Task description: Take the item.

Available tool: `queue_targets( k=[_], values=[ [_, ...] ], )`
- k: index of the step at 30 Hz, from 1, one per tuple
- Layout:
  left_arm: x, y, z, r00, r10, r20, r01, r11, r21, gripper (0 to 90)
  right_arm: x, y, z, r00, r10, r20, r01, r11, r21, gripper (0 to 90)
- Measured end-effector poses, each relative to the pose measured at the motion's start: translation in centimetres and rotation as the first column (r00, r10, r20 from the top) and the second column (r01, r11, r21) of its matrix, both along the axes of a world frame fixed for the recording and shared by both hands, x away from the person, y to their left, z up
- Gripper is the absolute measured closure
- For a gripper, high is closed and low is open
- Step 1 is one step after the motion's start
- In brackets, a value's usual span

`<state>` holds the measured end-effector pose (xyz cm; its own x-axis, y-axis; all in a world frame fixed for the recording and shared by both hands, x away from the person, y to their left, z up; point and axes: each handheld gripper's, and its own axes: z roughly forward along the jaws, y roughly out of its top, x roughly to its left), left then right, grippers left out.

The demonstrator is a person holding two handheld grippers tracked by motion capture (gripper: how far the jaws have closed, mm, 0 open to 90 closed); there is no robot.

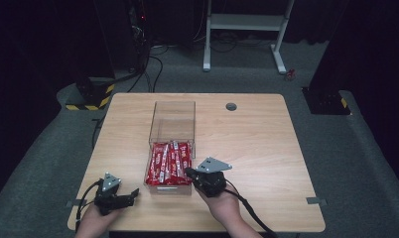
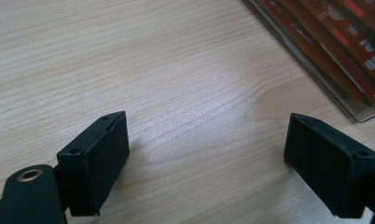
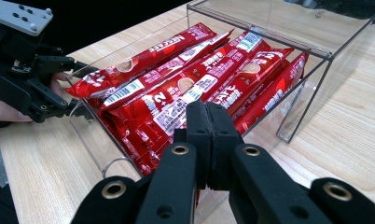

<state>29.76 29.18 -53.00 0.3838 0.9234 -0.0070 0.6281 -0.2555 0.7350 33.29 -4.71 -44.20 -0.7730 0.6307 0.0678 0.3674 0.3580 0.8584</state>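
Closest to me, the right hand-held gripper (image 3: 208, 122) has its jaws pressed together on nothing, tip just above the red sachets (image 3: 195, 84) packed in the pulled-out clear drawer (image 3: 311, 88) directly ahead of it, probably lining up a pick. Off to its left, the left hand-held gripper (image 2: 206, 154) rests wide open on the bare bench (image 2: 129, 56), drawer corner beyond it. Nothing blocks either.

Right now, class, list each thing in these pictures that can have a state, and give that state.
Left tool: open, nothing between its jaws, low over bare table.
Right tool: shut, empty, at the drawer's near end.
Clear drawer: pulled out of its clear case.
Red packets: lying lengthwise, filling the drawer.
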Motion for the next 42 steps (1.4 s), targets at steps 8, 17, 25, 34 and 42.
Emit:
queue_targets(
  k=[8,17,25,34,42],
  values=[
    [-0.1,0.0,0.0,1.0000,-0.001,0.003,0.001,1.0000,0.003,14.4,-0.3,-0.5,-0.1,1.0000,0.006,0.003,-0.006,0.9993,0.036,89.9],
    [-0.1,-0.1,0.0,1.0000,-0.001,0.003,0.001,1.0000,0.006,14.4,-0.3,-0.8,-0.2,0.9999,0.013,0.001,-0.013,0.9983,0.057,90.0],
    [-0.1,-0.1,0.0,1.0000,-0.001,0.004,0.001,1.0000,0.001,14.4,-0.3,-0.8,-0.2,0.9999,0.014,0.007,-0.014,0.9979,0.063,90.0],
    [-0.1,-0.1,0.0,1.0000,-0.001,0.004,0.001,1.0000,0.001,14.4,-0.2,-1.3,0.2,0.9999,0.004,0.016,-0.005,0.9969,0.078,90.0],
    [-0.1,-0.1,0.0,1.0000,-0.002,0.003,0.002,1.0000,0.000,14.4,-0.1,-1.6,0.5,0.9998,0.001,0.022,-0.003,0.9958,0.091,90.0]
  ],
)
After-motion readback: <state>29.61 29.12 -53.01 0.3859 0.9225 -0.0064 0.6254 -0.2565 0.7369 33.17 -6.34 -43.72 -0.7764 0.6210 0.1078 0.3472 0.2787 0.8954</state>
